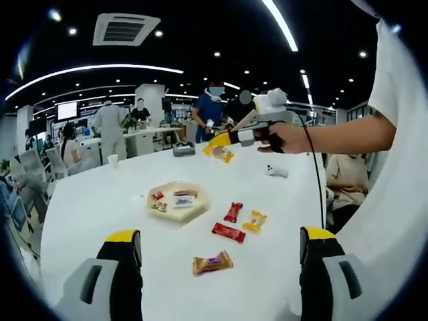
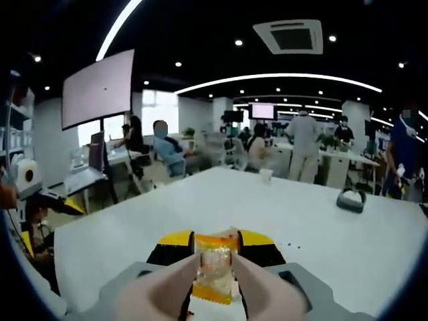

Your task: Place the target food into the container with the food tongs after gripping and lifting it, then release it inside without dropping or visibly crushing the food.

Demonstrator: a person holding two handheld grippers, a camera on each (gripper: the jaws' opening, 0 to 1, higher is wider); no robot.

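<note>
- Right gripper (image 2: 212, 251), nearest in the right gripper view: jaws closed on a yellow-orange candy packet (image 2: 214, 267), wrapper pinched, not visibly squashed.
- In the left gripper view the same packet (image 1: 223, 154) hangs from the right gripper (image 1: 215, 146), held high over the far side of the white bench (image 1: 100, 200), likely lifted clear for carrying to the container.
- Container (image 1: 178, 201), a shallow tray, sits mid-bench, already holding several wrapped sweets.
- Left gripper (image 1: 221, 244): jaws wide apart, holding nothing, low over the near bench.
- Loose sweets lie beside the tray: red bar (image 1: 229, 232), red packet (image 1: 233, 212), yellow packet (image 1: 255, 221), brown-gold packet (image 1: 212, 263).
- Nothing seems to block the way to the tray; a small white object (image 1: 276, 171) lies apart.
</note>
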